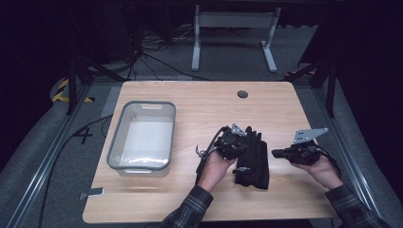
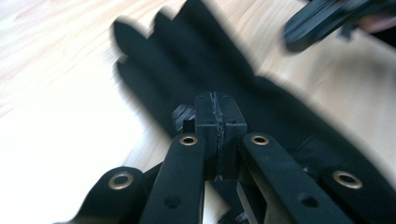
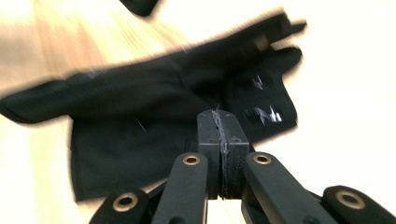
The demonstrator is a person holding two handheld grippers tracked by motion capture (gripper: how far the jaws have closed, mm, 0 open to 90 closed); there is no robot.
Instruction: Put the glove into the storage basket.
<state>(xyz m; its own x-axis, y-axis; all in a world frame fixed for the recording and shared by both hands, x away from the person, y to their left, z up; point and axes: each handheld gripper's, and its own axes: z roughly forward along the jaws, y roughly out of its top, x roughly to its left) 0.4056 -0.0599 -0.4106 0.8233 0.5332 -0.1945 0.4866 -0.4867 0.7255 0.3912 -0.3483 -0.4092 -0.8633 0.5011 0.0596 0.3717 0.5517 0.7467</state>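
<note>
— What are your tongs doing right now?

— I am holding my left tongs (image 1: 236,141) just below the middle of the high view, right over the black gloves (image 1: 254,159). In the left gripper view their jaws are pressing flat against each other, with nothing between them, and the gloves (image 2: 196,70) are spreading their fingers toward the upper left of that frame.

— And the other pair?

— My right tongs (image 1: 277,153) are sitting right of centre in the high view, pointing left toward the gloves and standing just apart from them. In the right gripper view the jaws are also meeting tight, pinching nothing, and the gloves (image 3: 140,121) are lying as a dark blurred heap across the middle of the frame, behind the closed tips.

— So where exactly are the gloves lying?

— They are resting on the wooden table (image 1: 199,102), between my two hands, in the lower middle of the high view. I cannot tell whether my left tongs are touching the cloth or only hovering over it.

— Anything else nearby?

— A grey tub (image 1: 121,142) is standing at the left of the table, well apart from the gloves. In the upper right corner of the left gripper view, my right tongs (image 2: 292,32) are showing as a blurred dark tip.
</note>
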